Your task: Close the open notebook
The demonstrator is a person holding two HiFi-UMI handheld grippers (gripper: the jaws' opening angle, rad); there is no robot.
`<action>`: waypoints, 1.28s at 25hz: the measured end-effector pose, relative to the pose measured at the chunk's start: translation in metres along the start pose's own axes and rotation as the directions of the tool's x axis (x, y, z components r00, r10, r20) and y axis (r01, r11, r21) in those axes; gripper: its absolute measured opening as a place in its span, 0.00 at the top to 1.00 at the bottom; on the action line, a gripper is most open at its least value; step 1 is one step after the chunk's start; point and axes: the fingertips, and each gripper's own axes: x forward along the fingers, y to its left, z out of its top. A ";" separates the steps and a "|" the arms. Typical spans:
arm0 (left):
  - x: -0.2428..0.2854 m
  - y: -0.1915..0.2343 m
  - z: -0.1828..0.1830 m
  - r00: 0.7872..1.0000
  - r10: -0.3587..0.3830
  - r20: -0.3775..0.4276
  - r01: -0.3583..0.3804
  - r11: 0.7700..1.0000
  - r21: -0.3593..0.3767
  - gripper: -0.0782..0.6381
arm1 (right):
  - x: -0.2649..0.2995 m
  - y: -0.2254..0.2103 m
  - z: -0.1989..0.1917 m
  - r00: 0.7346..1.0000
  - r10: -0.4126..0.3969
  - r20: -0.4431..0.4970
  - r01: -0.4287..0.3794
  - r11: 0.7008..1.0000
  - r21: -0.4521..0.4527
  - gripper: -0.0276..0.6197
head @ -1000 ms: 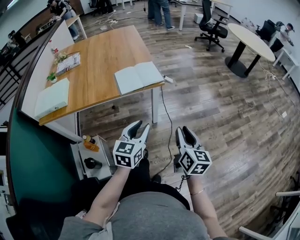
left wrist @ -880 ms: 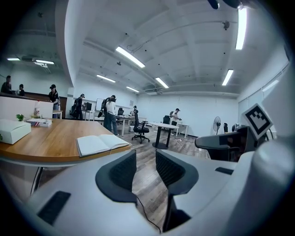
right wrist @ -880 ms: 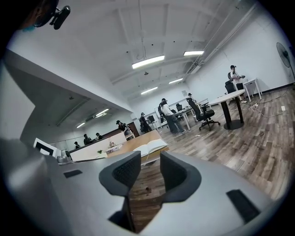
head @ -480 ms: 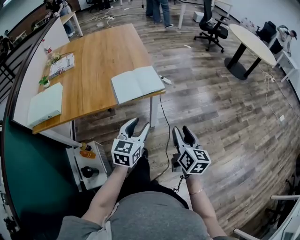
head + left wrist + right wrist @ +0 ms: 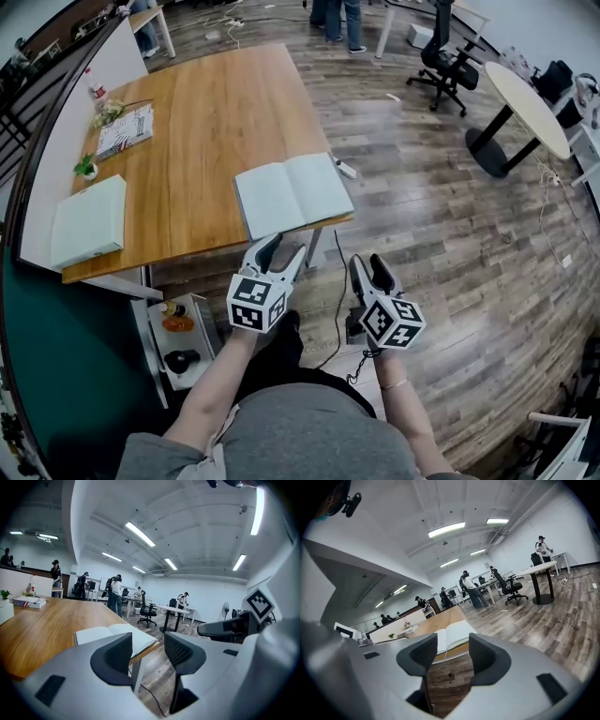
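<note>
The open notebook (image 5: 292, 194) lies flat with pale pages up on the near right corner of the wooden table (image 5: 197, 112). Both grippers hover in front of the table edge, short of the notebook and not touching it. My left gripper (image 5: 281, 251) is just below the notebook's near edge; my right gripper (image 5: 369, 267) is further right, over the floor. The jaws of both have just been opening and stand open with nothing between them. The left gripper view shows the notebook (image 5: 115, 633) beyond its jaws (image 5: 147, 649). The right gripper view shows it (image 5: 454, 633) ahead of its jaws (image 5: 453, 656).
A pale closed book (image 5: 89, 220), a small plant (image 5: 86, 167) and a magazine (image 5: 124, 129) sit at the table's left. A low cart with bottles (image 5: 178, 330) stands under the table edge. A cable (image 5: 337, 286) runs over the floor. A round table (image 5: 530, 98) and an office chair (image 5: 450, 56) stand far right.
Both grippers have moved forward toward the table, so the notebook now lies much closer to them. Their jaws stand wider apart than before.
</note>
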 end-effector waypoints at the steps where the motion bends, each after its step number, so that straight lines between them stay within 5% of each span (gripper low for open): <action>1: 0.004 0.006 0.001 1.000 -0.004 -0.003 0.004 1.000 -0.002 0.61 | 0.009 0.000 0.003 1.000 -0.004 -0.002 0.004 1.000 0.003 0.65; 16: 0.050 0.075 0.012 0.999 -0.006 -0.035 0.005 1.000 -0.014 0.61 | 0.091 -0.015 0.024 0.996 -0.084 -0.025 0.084 0.996 0.006 0.65; 32: 0.064 0.096 0.009 0.992 0.114 -0.052 -0.116 0.992 -0.043 0.61 | 0.128 -0.048 0.035 0.995 -0.050 -0.084 0.051 0.999 0.004 0.65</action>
